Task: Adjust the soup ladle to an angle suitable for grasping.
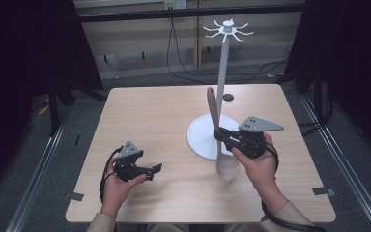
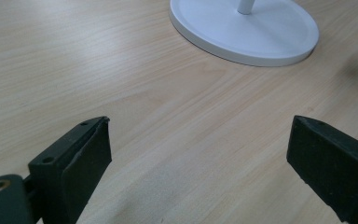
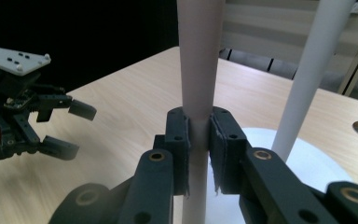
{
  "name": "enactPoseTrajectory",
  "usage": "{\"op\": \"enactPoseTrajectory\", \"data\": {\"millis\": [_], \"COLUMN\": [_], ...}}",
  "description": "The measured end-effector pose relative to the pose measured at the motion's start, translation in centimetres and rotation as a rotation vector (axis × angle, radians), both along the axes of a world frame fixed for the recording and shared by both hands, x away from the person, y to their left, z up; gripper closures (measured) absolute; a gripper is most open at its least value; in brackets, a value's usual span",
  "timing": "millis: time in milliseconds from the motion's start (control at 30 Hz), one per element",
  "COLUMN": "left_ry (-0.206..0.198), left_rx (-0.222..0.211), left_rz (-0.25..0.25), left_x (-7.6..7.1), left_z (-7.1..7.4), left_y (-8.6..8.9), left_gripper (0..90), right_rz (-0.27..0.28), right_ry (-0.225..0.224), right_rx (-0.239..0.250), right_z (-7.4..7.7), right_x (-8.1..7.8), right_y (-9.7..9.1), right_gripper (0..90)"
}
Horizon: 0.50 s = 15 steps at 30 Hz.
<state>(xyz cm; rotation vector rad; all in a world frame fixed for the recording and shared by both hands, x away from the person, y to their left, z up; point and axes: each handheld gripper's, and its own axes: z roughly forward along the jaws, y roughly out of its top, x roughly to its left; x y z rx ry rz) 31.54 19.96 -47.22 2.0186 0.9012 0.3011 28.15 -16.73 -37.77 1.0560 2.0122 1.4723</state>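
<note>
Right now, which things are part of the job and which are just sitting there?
Part of the job:
- wooden spoon, clamped in the right hand-held gripper
- white hook stand beside it

Just sitting there:
- left hand-held gripper, open with nothing between its jaws
- cables on the floor behind the table

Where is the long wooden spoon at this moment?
In the high view, the long wooden spoon is right of the table's centre, clamped upright by the right gripper, its bowl low, beside the white hook stand.

Spoon (image 1: 217, 126) between the right gripper (image 1: 221, 137) jaws, stand (image 1: 207, 136) just behind, left gripper (image 1: 155, 170) well off to its left
</note>
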Motion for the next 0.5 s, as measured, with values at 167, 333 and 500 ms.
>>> {"op": "enactPoseTrajectory", "data": {"millis": [167, 333, 500], "left_ry": [-0.001, 0.0, 0.002], "left_rx": [0.002, 0.004, 0.005], "left_rz": [0.002, -0.001, 0.0], "left_x": [0.0, 0.0, 0.0], "left_z": [0.0, 0.0, 0.0], "left_y": [0.0, -0.1, -0.1], "left_gripper": [6.3, 6.3, 6.3], "right_rz": [-0.023, -0.041, -0.065], "right_ry": [-0.036, -0.059, -0.078], "right_rx": [0.017, 0.028, 0.028], "right_z": [0.9, 1.8, 2.5], "right_x": [-0.2, -0.1, 0.0], "right_y": [-0.7, -1.3, -1.8], "right_gripper": [78.7, 78.7, 78.7]}}
